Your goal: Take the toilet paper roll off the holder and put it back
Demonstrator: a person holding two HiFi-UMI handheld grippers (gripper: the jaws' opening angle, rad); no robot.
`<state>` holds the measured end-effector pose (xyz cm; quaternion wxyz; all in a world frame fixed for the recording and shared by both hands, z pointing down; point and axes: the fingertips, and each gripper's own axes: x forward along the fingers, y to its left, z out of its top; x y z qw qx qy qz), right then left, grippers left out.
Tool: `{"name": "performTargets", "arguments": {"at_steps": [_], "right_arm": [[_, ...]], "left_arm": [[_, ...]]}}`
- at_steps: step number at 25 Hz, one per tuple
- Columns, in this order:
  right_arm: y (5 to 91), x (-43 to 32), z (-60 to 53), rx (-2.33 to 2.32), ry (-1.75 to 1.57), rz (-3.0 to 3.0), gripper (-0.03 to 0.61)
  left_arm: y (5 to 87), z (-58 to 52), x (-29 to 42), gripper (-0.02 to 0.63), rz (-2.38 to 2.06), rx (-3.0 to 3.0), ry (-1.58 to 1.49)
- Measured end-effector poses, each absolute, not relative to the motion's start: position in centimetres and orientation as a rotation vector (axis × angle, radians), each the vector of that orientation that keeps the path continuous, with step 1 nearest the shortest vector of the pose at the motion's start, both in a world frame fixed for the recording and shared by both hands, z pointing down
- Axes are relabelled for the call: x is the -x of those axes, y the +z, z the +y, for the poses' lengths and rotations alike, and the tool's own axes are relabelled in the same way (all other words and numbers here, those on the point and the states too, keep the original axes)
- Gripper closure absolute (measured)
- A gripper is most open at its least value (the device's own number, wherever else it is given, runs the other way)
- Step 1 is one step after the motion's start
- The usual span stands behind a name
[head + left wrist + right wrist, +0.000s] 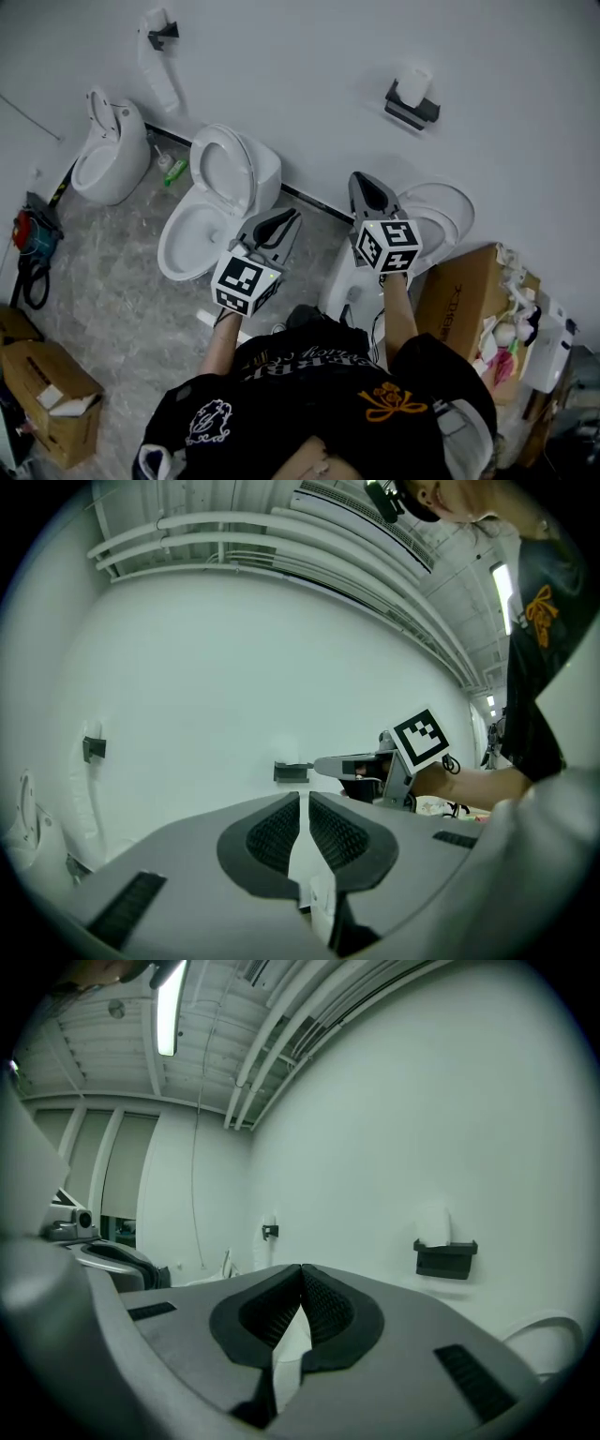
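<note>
White wall (309, 56): roll (413, 84) on holder (412, 111), toilet (448, 208) below; right tongs (301, 1269) pressed together, left tongs (304, 799) prob ajar.

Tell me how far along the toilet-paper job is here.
Nothing looks done: the white toilet paper roll sits on its black wall holder. In hand: nothing; the right gripper is shut and empty, the left gripper barely apart and empty, both short of the wall. Left: reach, lift the roll off, put it back.
</note>
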<state>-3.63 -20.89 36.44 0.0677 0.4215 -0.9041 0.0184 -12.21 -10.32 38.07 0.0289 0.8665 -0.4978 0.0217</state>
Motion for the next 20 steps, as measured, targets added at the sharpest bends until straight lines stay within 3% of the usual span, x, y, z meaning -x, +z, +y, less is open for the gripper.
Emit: {"name": "performTargets", "arguments": {"at_steps": [20], "right_arm": [[33.8,-3.9,-37.5,-1.552,0.046,-2.678,0.565]], "left_arm": [[35.5,-27.6,5.9,0.569,-1.286,-2.840,0.068]]}}
